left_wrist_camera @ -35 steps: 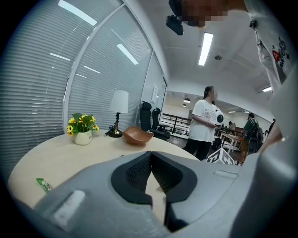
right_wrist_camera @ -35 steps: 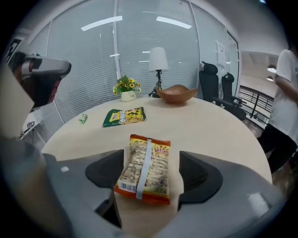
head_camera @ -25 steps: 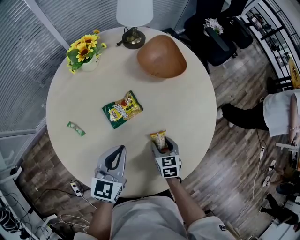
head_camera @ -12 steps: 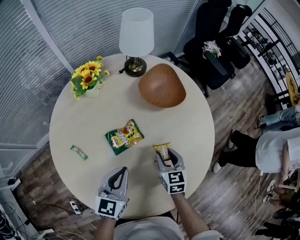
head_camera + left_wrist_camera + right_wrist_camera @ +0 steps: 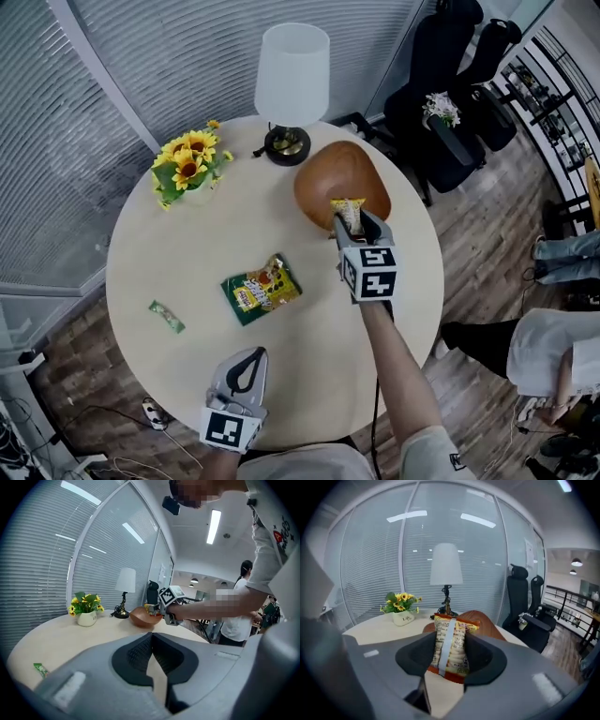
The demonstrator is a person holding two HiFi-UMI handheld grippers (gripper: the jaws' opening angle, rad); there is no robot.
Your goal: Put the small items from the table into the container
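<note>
Packet over the bowl
Right claw [image 5: 353, 221] clamps a snack packet [image 5: 348, 210] above the bowl [image 5: 317, 184]; left claw [image 5: 249, 356], jaws together and empty, is at the tabletop [image 5: 178, 244] edge.

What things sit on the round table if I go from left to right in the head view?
small green wrapper → sunflower pot → green snack bag → wooden bowl
</note>
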